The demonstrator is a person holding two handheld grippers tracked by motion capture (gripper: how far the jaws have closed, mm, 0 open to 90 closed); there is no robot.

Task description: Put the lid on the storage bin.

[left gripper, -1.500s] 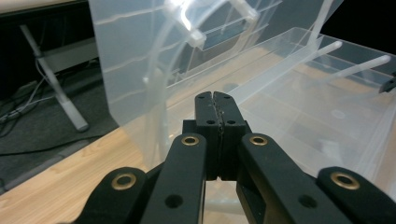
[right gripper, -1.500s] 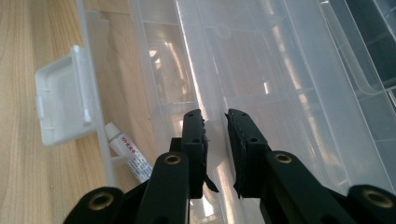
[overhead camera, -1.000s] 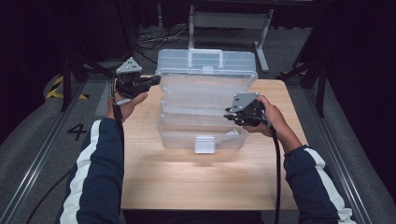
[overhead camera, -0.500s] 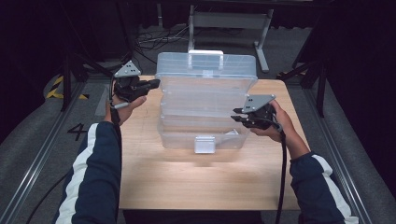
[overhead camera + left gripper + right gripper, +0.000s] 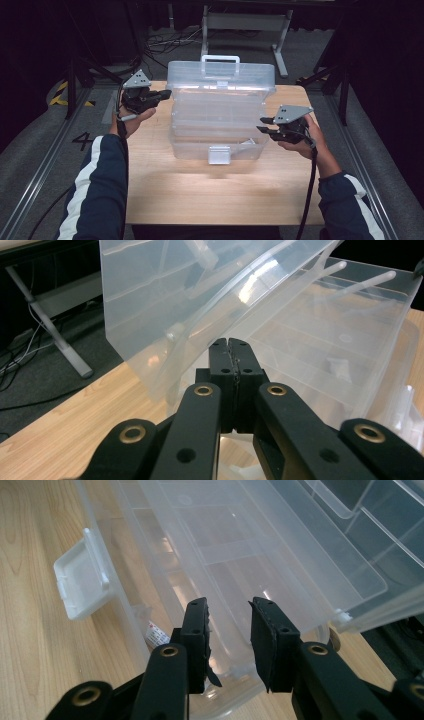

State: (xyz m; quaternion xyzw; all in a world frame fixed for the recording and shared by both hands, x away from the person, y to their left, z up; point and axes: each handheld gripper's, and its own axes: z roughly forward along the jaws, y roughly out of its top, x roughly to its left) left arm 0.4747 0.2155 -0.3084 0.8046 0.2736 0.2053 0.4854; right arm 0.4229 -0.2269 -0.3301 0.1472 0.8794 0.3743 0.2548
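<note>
High view: left gripper [image 5: 162, 93], fingers closed empty, meets the toolbox [image 5: 220, 112] edge; right gripper [image 5: 264, 125], fingers parted, beside it.

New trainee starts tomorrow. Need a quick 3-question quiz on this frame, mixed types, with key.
1. True or false: the left gripper has its jaws pressed together.
2. Which part of the clear plastic toolbox faces the person, at the front of its base? A) carry handle B) white latch C) hinge
3. Fill in: the right gripper has its jaws ____, holding nothing.

Key
1. True; in the left gripper view the jaws meet with no gap.
2. B, the white latch; the carry handle sits on the raised lid at the far side.
3. apart
</note>
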